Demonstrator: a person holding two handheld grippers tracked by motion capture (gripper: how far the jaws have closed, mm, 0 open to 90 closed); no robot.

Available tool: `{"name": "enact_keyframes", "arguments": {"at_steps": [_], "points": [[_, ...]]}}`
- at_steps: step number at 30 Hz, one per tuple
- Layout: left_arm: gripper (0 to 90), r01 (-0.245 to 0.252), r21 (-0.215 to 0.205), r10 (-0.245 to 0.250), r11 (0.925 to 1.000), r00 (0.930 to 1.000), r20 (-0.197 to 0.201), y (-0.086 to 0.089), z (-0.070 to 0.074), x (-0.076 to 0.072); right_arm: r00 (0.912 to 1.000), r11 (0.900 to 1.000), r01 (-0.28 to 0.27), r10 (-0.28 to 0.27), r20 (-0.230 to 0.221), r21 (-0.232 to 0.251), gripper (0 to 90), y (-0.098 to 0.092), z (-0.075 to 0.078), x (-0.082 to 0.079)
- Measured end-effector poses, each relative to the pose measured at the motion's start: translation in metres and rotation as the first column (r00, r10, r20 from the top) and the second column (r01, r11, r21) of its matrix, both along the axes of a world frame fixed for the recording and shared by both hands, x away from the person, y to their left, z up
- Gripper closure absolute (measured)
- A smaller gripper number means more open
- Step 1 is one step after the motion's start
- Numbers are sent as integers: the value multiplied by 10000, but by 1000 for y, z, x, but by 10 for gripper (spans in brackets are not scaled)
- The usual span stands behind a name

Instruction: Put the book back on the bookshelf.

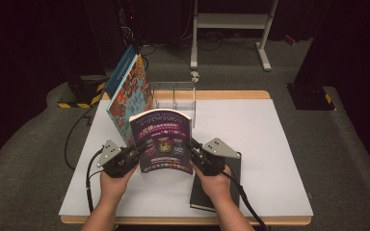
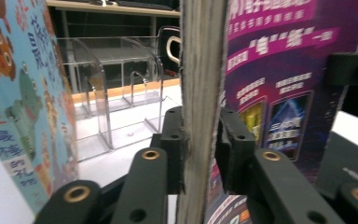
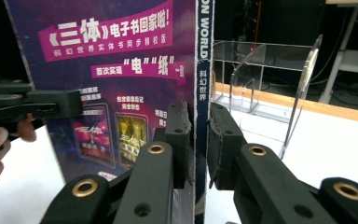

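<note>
A: Starting with the biggest thing, what carries it all?

B: A white-topped desk with a wooden edge. At its far side stands a clear acrylic file rack with upright dividers; its slots look bare. A colourful picture book stands tilted against the rack's left end, outside the slots.

A: And the purple magazine?

B: The purple magazine is held upright just in front of the rack, cover toward the person, lifted between the two tools. Its top edge curves over slightly.

A: How does the left hand-held gripper stand?

B: The left hand-held gripper has the magazine's page edge between its jaws. In the left gripper view the left pad touches the paper, while the right pad stands a sliver off it, so the pinch looks loosened rather than firm.

A: The right one?

B: The right hand-held gripper is clamped on the magazine's spine, both pads pressing either side of the white strip with lettering.

A: Anything smaller?

B: A dark notebook lies flat on the desk under the right hand, near the front edge.
</note>
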State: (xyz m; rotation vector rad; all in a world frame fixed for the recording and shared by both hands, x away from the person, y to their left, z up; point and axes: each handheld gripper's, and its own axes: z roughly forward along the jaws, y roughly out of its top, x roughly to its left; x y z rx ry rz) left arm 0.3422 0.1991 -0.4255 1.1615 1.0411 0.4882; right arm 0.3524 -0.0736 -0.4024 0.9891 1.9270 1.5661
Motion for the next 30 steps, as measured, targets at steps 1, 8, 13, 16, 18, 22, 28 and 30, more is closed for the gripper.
{"name": "enact_keyframes", "arguments": {"at_steps": [1,8,13,16,18,22,28,30], "points": [[711,46,-14,-46,10000,10000,-30,1,0,0,10000,10000,-15,16,28,-38,794,0,0,-2],[603,-37,-184,34,9998,9998,-171,-1,3,1,9999,9999,-69,70,-82,95,778,-3,-2,-10],[662,-35,-47,35,10000,10000,9,-1,3,-1,9996,9996,-196,200,-207,207,724,-5,-2,-11],[728,48,32,-48,10000,9999,153,-1,2,-3,9991,9991,-346,352,-250,260,688,-5,-1,-10],[766,65,195,-70,9998,9996,276,-1,1,-5,9987,9986,-470,474,-204,233,669,-4,-1,-9],[817,205,409,-222,9990,9989,424,-1,0,-6,9985,9985,-511,515,-192,215,641,-2,1,-3],[831,410,542,-441,9977,9974,566,-1,0,-8,9990,9987,-384,391,-221,339,622,-2,0,3],[832,518,611,-556,9968,9965,630,-1,-1,-9,9989,9982,-402,412,-216,441,600,-4,1,8]]}}
